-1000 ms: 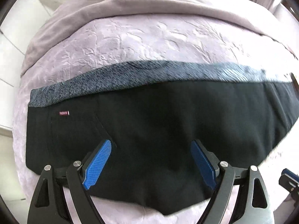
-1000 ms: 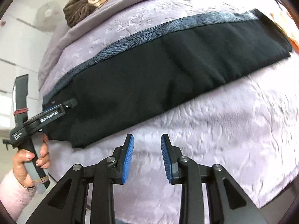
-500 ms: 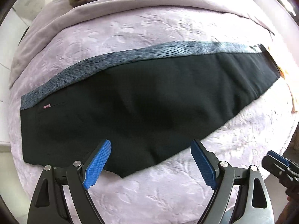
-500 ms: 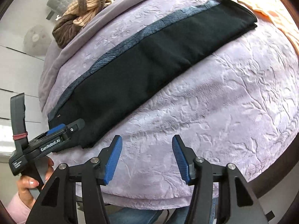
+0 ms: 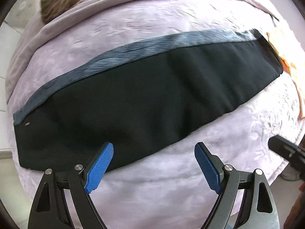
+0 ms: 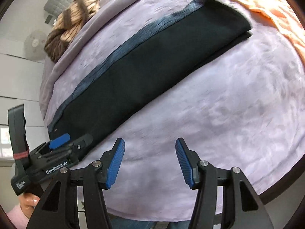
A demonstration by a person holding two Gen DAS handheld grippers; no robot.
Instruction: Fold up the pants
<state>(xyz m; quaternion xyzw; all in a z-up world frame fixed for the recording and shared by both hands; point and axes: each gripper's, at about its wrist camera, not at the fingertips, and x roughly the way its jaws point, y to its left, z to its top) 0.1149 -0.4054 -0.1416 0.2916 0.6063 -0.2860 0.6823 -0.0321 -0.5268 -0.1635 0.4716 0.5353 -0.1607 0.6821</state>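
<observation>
Left gripper (image 5: 154, 165) hangs with blue pads spread wide, gripping nothing. Right gripper (image 6: 150, 161) stands parted and empty, its jaws having just widened.

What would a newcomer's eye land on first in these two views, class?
The long black pants, folded lengthwise with a blue-grey strip along the far edge, stretch across the lilac bedspread. Both grippers' blue fingers stand open over the bedspread's near edge, gripping nothing. A brown striped garment lies bunched at the far end, and orange cloth sits past the pants' far right end.

Lilac embossed bedspread (image 5: 171, 187), black pants (image 5: 144, 103) flat along it, orange cloth (image 6: 270, 5) at its far edge.
</observation>
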